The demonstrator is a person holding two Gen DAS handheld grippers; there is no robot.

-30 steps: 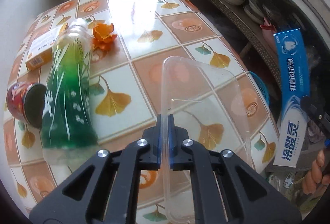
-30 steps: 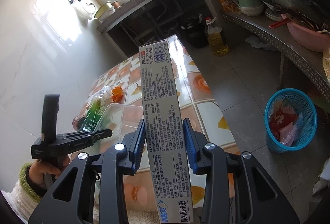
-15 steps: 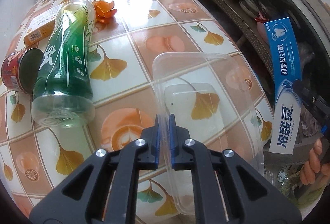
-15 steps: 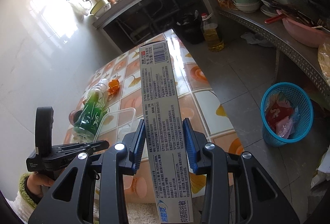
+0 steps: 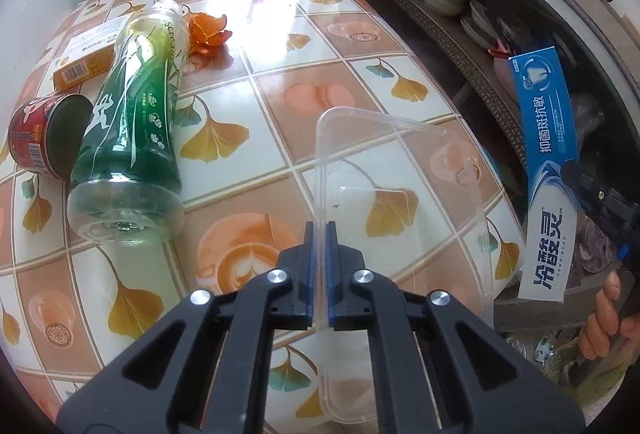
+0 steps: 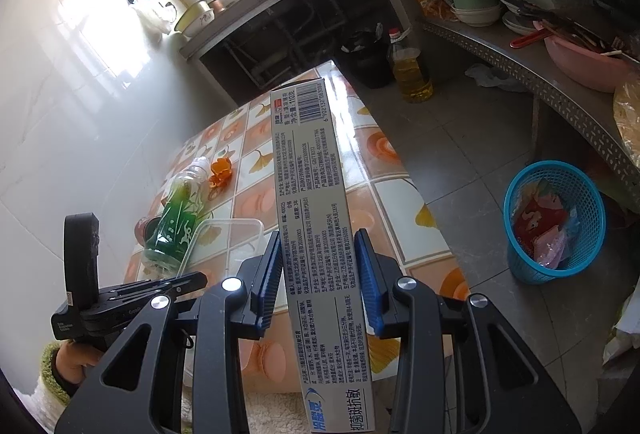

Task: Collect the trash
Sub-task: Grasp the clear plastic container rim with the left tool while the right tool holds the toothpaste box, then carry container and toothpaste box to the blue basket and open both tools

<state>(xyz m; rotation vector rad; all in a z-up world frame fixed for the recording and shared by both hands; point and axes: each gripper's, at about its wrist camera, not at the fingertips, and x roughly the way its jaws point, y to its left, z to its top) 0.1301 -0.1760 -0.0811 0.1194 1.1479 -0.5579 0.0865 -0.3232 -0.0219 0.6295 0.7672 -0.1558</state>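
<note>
My left gripper (image 5: 320, 230) has its jaws closing on the thin side wall of a clear plastic container (image 5: 404, 162), which hangs tilted over the near right part of the tiled table (image 5: 280, 34). My right gripper (image 6: 316, 246) is shut on a long blue-and-white toothpaste box (image 6: 308, 162), held off the table's right side; the box (image 5: 548, 170) also shows in the left wrist view. On the table's left lie a green plastic bottle (image 5: 136, 114), a red can (image 5: 44, 134), a flat orange box (image 5: 86, 60) and orange peel (image 5: 210, 30).
A blue mesh waste basket (image 6: 556, 222) with wrappers inside stands on the floor to the right of the table. Behind it runs a metal shelf (image 6: 520, 70) with bowls and a pink basin. An oil bottle (image 6: 410, 74) stands on the floor beyond the table.
The left gripper has shifted a little over the table with the clear container, whose tilt has changed. The right gripper and the toothpaste box have kept still.
</note>
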